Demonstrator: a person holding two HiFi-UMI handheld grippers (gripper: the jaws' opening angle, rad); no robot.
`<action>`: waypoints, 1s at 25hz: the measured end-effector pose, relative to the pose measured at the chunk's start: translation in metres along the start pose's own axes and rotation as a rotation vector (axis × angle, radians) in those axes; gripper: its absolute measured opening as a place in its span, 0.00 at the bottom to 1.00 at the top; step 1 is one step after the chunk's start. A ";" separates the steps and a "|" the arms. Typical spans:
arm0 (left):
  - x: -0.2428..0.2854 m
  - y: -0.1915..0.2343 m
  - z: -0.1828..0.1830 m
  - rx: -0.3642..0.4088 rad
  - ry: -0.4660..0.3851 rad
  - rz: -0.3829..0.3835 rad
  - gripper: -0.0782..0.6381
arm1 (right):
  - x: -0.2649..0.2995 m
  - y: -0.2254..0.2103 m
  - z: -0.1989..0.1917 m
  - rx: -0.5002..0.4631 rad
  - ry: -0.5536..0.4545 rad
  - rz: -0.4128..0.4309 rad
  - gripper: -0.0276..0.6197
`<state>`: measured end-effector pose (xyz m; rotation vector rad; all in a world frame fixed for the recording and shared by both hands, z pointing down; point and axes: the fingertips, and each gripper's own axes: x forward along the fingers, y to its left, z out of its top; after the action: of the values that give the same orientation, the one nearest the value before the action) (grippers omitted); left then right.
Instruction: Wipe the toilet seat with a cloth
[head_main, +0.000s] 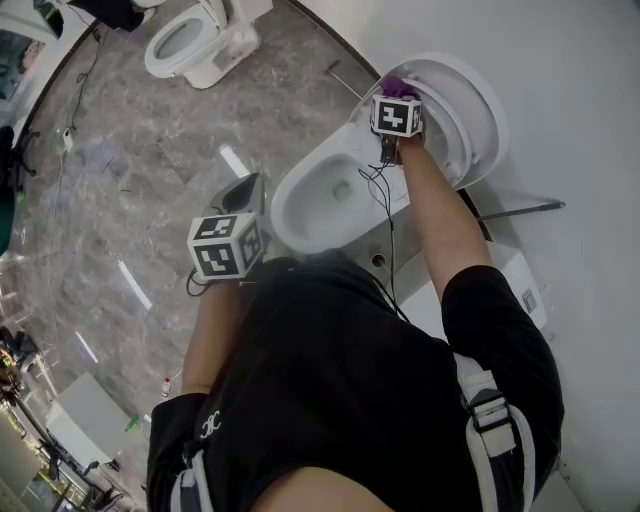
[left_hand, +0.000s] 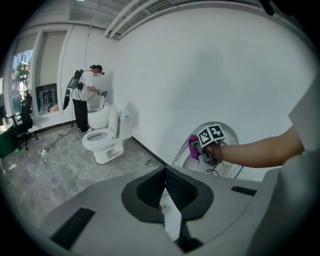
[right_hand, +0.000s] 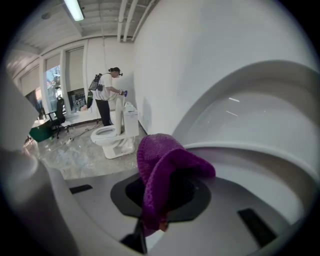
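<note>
Looking down past a black shirt (head_main: 350, 380) at a white toilet (head_main: 300, 215) pushed up against a white wall (head_main: 560, 60), with the toilet seat (head_main: 478, 120) flipped up and leaning back toward that wall. Got a purple cloth (right_hand: 162, 170) clamped tight in the right claw (head_main: 399, 102), bunched up and flopping over the tips. Holding it at the top left edge of the raised seat in the head view, right beside the rim. Can't say for sure whether touching or just short of it. From the right gripper view, just the seat's curved white face right behind the cloth.

Got the left claw (left_hand: 165, 172) clenched shut on nothing, hanging lower and off to the left of the bowl (head_main: 335, 190), over the grey marbled floor (head_main: 130, 180), well apart from the cloth. Pointing across toward the right claw in its own view, with the purple cloth showing just left of the marker cube (left_hand: 211, 135) there.

Also spotting a second white toilet (left_hand: 102, 137) further down the same wall, with another person (left_hand: 82, 100) standing at it, plus windows (right_hand: 75, 70) behind. Seeing a black cable (head_main: 390, 230) dangling from the right claw down past the side of the bowl.
</note>
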<state>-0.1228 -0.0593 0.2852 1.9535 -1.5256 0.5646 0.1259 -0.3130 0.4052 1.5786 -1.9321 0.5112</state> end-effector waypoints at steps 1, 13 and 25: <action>0.001 0.001 0.001 -0.005 0.000 0.002 0.11 | 0.000 0.002 -0.003 -0.028 -0.001 0.009 0.13; 0.006 -0.003 -0.024 -0.020 0.051 -0.032 0.11 | 0.009 0.026 -0.086 -0.197 0.166 0.013 0.13; 0.022 0.009 -0.034 -0.043 0.091 -0.027 0.11 | 0.035 0.034 -0.031 -0.130 0.024 -0.032 0.13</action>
<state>-0.1248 -0.0534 0.3255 1.8868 -1.4419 0.5966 0.0947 -0.3117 0.4536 1.5118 -1.8799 0.3817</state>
